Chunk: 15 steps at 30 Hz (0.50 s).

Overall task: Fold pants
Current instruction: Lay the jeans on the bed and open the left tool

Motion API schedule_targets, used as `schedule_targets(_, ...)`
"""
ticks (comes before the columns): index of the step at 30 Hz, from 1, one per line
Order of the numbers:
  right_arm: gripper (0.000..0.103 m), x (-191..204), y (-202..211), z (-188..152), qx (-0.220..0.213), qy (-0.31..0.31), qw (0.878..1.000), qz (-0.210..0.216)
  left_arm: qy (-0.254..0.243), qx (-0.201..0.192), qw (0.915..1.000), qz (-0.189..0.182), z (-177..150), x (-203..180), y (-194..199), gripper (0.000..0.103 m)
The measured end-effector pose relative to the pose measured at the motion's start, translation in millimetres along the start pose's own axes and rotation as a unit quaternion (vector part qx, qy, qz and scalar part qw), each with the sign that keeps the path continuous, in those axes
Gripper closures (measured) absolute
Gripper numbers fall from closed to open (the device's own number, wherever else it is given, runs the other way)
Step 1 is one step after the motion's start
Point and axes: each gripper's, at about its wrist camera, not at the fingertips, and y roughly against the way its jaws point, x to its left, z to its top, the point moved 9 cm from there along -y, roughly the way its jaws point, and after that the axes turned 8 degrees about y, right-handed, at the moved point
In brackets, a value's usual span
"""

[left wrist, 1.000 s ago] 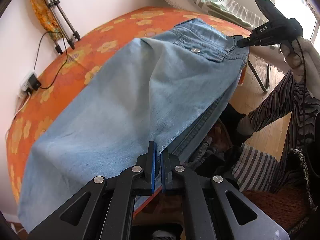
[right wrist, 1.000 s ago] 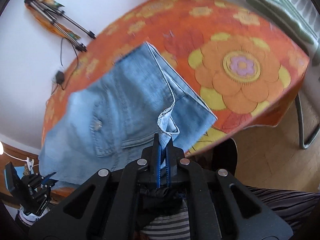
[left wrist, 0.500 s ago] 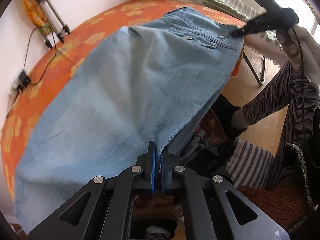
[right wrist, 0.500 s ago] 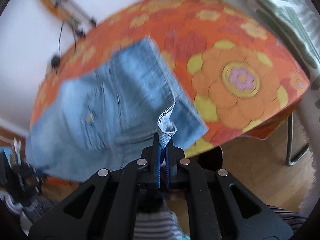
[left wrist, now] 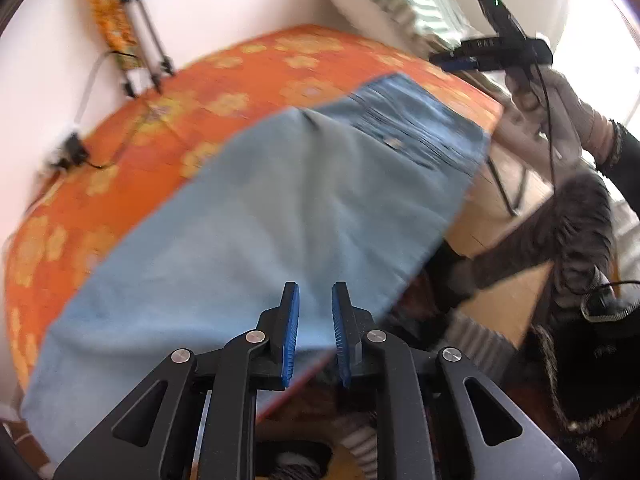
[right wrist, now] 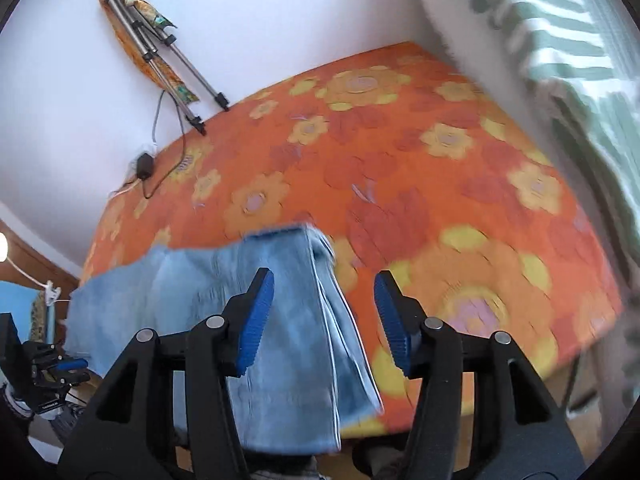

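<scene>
Release step: both grippers letting go of the jeans (left wrist: 280,216) lying on the orange table (left wrist: 240,80). Left gripper (left wrist: 314,324) jaws opening, clear of cloth; right gripper (right wrist: 324,316) opening wider, nothing clamped. Long axis runs along the near edge, waistband toward the right gripper. Next: regrip one end, fold across.

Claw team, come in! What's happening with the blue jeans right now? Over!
Left claw and right claw both opening, nothing pinched. Light blue denim jeans lie on the orange flowered tablecloth, edge overhanging. Nothing in the way.
</scene>
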Motion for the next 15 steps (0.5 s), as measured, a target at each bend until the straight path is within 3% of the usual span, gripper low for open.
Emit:
schedule_targets(7, 0.048, -3.9, -78.8, 21.4, 0.028, -0.006, 0.997, 0.07, 0.041, -0.007, 0.9987, 0.03, 23.9, 34.9, -35.8, 0.088)
schedule_targets(11, 0.047, -3.4, -97.0, 16.8, 0.034, -0.006, 0.995, 0.099, 0.048, 0.019, 0.9978, 0.042, 13.8, 53.1, -53.9, 0.088)
schedule_targets(15, 0.047, 5.0, -105.7, 12.3, 0.049, 0.007, 0.991, 0.128, 0.082, 0.02, 0.995, 0.053, 7.4, 81.5, -52.3, 0.088)
